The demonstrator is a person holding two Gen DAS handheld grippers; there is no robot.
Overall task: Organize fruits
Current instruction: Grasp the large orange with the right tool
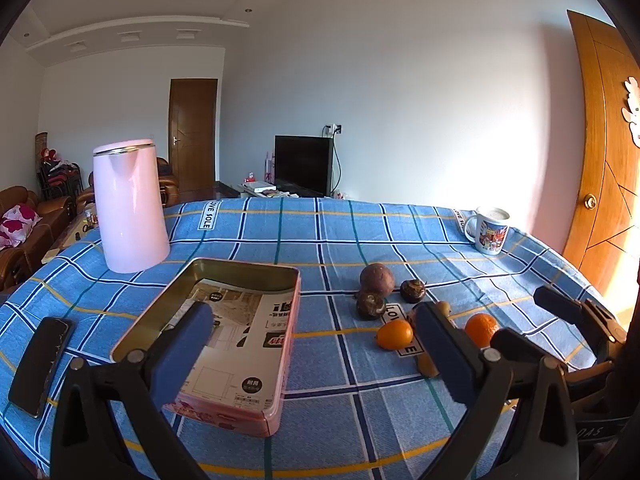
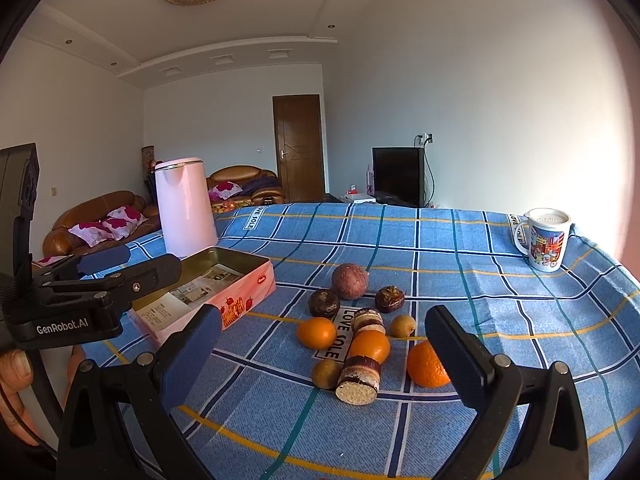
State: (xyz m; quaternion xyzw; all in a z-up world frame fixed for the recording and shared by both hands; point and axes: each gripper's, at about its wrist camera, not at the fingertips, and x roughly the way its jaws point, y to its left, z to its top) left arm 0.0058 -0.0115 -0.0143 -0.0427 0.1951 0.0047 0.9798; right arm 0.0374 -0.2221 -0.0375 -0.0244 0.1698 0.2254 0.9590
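Observation:
A pink tin box lies open on the blue checked cloth with a printed sheet inside; it also shows in the right wrist view. To its right lie fruits: a purple passion fruit, two dark water chestnuts, three oranges, small brown longans and two sugarcane pieces. My left gripper is open and empty, above the box's right edge. My right gripper is open and empty, just in front of the fruits.
A pink kettle stands behind the box. A printed mug stands at the far right. A black phone lies at the left edge. A sofa and a TV stand beyond the table.

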